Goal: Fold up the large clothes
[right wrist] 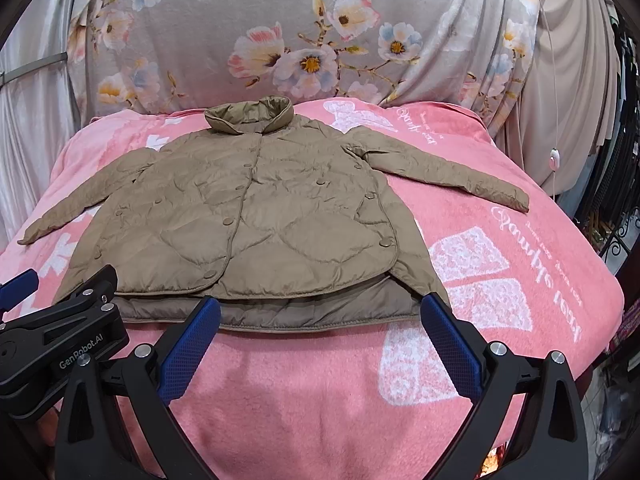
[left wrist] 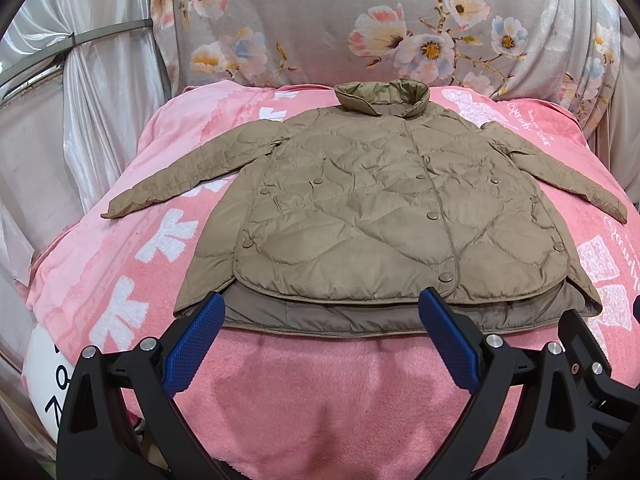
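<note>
A tan quilted jacket point(left wrist: 372, 208) lies flat and face up on a pink blanket point(left wrist: 320, 392), snapped shut, collar at the far end, both sleeves spread outward. My left gripper point(left wrist: 320, 308) hovers open just before the jacket's near hem, its blue pads point(left wrist: 196, 340) wide apart with nothing between them. In the right wrist view the same jacket point(right wrist: 248, 224) sits left of centre. My right gripper point(right wrist: 320, 312) is open too, at the hem's right part, and holds nothing. The left gripper's black body point(right wrist: 60, 340) shows at the lower left of that view.
The blanket point(right wrist: 500, 280) covers a raised surface whose edges drop off left and right. A floral grey sheet point(left wrist: 340, 20) hangs behind. Pale curtains point(left wrist: 80, 120) stand left; a cord with a white switch point(right wrist: 553, 158) and dark clutter sit at the right.
</note>
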Motion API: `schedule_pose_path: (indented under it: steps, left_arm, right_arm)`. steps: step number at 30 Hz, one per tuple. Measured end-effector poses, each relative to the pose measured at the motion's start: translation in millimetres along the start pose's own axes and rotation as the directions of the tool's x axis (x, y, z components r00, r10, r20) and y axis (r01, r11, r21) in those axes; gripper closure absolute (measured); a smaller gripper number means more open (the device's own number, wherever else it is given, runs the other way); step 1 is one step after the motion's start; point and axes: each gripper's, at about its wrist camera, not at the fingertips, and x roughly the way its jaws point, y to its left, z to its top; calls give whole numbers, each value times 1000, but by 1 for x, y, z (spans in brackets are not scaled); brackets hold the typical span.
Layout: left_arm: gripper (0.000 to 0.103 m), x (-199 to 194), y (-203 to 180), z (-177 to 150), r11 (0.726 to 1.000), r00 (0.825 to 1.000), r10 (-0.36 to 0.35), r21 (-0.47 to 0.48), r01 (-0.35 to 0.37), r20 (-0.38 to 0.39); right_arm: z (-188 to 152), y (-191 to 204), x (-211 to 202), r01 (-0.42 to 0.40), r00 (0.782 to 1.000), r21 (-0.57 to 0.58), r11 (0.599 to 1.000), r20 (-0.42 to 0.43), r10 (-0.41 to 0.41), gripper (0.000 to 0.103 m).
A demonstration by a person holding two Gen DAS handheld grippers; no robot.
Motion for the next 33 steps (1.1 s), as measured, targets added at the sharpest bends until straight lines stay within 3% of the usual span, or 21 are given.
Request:
schedule_pose_path:
  steps: [18, 24, 27, 30, 33]
  left_arm:
    - [5, 6, 8, -7, 1000, 1000, 14, 1, -14, 5]
    - [5, 19, 4, 2, 999, 999, -49, -11, 49, -16]
    - [5, 24, 1, 7, 999, 999, -37, -1, 37, 4]
    - [5, 32, 5, 13, 999, 1000, -7, -42, 8, 28]
    - [5, 47, 17, 23, 992, 1000, -11, -127, 11, -1]
  right_arm:
    - [-1, 1, 16, -25, 999, 3, 1000, -44, 26, 5]
    - [5, -3, 32, -47, 996, 5, 999, -78, 47, 5]
    - [10, -10, 45, -25, 996, 14, 1000, -85, 26, 5]
    - [18, -20, 60, 2, 995, 33, 999, -96, 1, 5]
    - [26, -33, 78, 8, 994, 42, 999, -113, -3, 5]
